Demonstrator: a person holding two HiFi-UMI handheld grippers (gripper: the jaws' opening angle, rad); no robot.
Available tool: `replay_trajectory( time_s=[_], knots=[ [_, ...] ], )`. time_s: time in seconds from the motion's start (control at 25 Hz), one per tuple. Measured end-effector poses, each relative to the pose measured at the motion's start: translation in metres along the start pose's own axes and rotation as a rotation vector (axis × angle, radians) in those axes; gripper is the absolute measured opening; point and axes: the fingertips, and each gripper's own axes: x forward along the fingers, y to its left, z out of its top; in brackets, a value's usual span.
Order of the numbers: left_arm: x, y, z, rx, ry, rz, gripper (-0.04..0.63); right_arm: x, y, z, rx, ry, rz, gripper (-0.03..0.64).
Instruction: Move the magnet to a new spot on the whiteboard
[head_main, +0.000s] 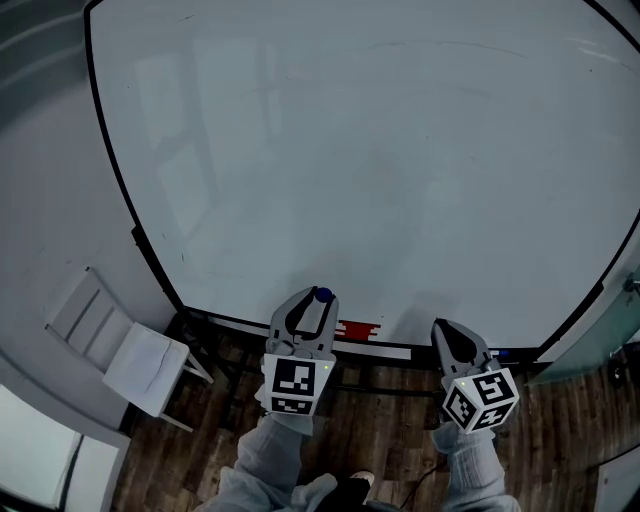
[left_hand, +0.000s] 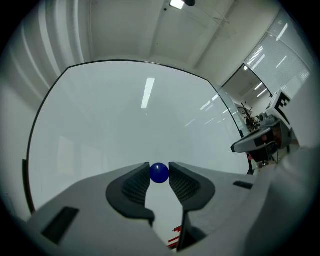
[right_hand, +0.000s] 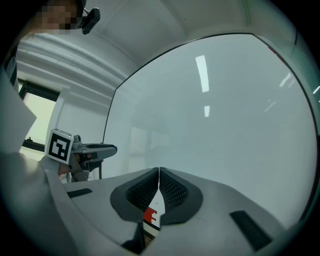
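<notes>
The magnet (left_hand: 159, 173), a small blue ball, sat pinched between the very tips of the left gripper (left_hand: 159, 170), its ribbed pads pressing on either side, so the gripper was closed on it rather than fully shut. Being round, the magnet had no long axis to line up. The whiteboard (head_main: 380, 150) lay straight ahead of those tips and filled the left gripper view. In the head view the magnet showed against the board's lower edge, just above the ledge, and whether it touched the surface could not be told. Any new spot lay ahead and above, and the left hand, already carrying the magnet, seemed the one to place it. The right gripper (right_hand: 159, 172) hung well to the right at about the same height, its jaws pressed together on nothing. The count was one magnet, one whiteboard bare of writing, two grippers, one red object (head_main: 358, 328) on the ledge between them, and one white chair (head_main: 130, 350) off to the left.
</notes>
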Motion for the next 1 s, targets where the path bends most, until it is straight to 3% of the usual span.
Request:
replay_trajectory(
  time_s=[0.2, 1.0],
  knots=[
    [-0.009, 0.027, -0.002, -0.064, -0.014, 0.028, 0.123, 0.007, 0.009, 0.007, -0.021, -0.005, 0.001, 0.028],
    [0.008, 0.143, 0.004, -0.027, -0.051, 0.159, 0.123, 0.053, 0.056, 0.03, -0.035, -0.016, 0.046, 0.029]
  ],
)
